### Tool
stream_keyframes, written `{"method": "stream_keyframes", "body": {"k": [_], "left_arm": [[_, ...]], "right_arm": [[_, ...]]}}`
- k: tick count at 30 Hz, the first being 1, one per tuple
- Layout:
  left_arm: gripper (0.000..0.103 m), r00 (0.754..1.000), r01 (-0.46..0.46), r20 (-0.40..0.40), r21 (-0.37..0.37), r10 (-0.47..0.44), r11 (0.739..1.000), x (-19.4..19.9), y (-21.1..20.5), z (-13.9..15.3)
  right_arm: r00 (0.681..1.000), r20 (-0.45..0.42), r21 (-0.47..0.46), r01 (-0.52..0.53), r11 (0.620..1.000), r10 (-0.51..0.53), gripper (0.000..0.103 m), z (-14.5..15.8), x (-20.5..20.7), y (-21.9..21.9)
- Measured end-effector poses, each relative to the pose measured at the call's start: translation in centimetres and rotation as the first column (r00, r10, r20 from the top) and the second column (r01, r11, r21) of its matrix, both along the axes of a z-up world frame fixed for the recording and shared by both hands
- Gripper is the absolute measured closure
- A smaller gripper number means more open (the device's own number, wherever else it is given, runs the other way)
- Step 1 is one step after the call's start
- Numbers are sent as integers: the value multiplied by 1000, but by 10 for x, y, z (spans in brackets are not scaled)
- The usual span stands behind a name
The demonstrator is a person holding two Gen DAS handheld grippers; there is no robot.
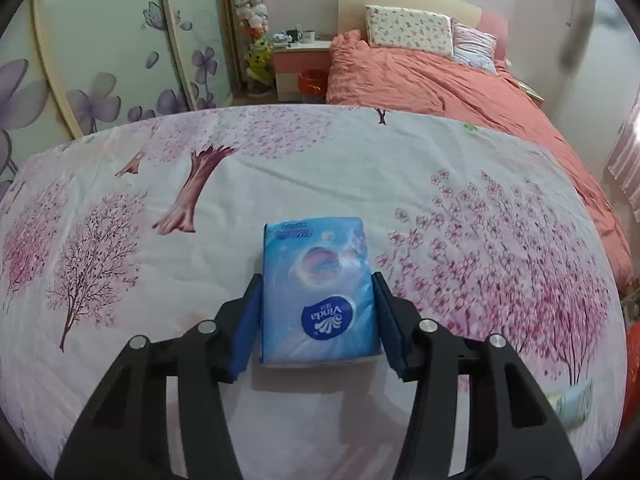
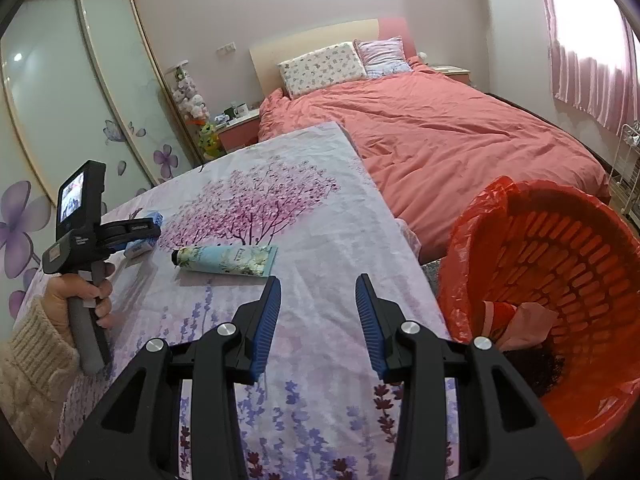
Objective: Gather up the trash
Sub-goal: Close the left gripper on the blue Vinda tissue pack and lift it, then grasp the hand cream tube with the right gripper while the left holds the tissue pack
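1. The left gripper (image 1: pixel 318 308) has its blue pads on either long side of the blue tissue pack (image 1: pixel 318 288), which lies flat on the blossom-print cloth (image 1: pixel 120 220) near the table's left side. The pads look to be touching the wrapper, though I cannot tell from this angle how firmly they press.
2. The right gripper (image 2: pixel 318 316) hangs over the near part of the cloth with its jaws partly open and nothing between them.
3. The red basket (image 2: pixel 560 264), lined with a red bag, stands off the table's right edge, tipped toward the camera; crumpled paper already lies inside.
4. A floral tube (image 2: pixel 226 260) lies on its side mid-table, between the pack and the basket, apart from both grippers.
5. Judged from this, the step in hand is securing the pack. It is soft and will give, so close until the wrapper dimples, no harder.
6. Lift straight up before travelling, so the cloth is not dragged along.
7. Carry high enough to pass over the tube, then release over the basket's mouth, not its rim.
8. The right gripper is better placed for the tube.
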State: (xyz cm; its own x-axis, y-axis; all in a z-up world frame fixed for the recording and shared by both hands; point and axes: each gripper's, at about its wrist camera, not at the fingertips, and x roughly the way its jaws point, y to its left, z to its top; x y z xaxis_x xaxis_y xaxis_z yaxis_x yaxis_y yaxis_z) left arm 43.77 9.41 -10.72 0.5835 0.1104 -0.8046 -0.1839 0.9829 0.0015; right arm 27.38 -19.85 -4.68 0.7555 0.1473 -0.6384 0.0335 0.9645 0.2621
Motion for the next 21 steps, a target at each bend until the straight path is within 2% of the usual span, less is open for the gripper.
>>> {"method": "stream_keyframes", "body": {"k": [4, 9, 12, 17, 21], "left_arm": [[52, 1000, 3, -11, 31, -3, 1000, -24, 25, 0], [51, 999, -19, -33, 31, 20, 999, -79, 70, 1], [51, 1000, -17, -20, 32, 18, 999, -98, 84, 1], [50, 1000, -15, 15, 49, 14, 999, -107, 84, -1], [49, 1000, -16, 16, 24, 15, 1000, -106, 87, 0]], "right_arm": [[1000, -3, -5, -24, 1000, 24, 63, 0, 0, 10], [997, -25, -12, -72, 997, 72, 63, -2, 7, 31], [996, -53, -3, -79, 997, 79, 63, -6, 23, 44], [991, -80, 4, -106, 994, 106, 63, -3, 45, 80], [984, -74, -6, -165, 986, 164, 63, 5, 70, 121]]}}
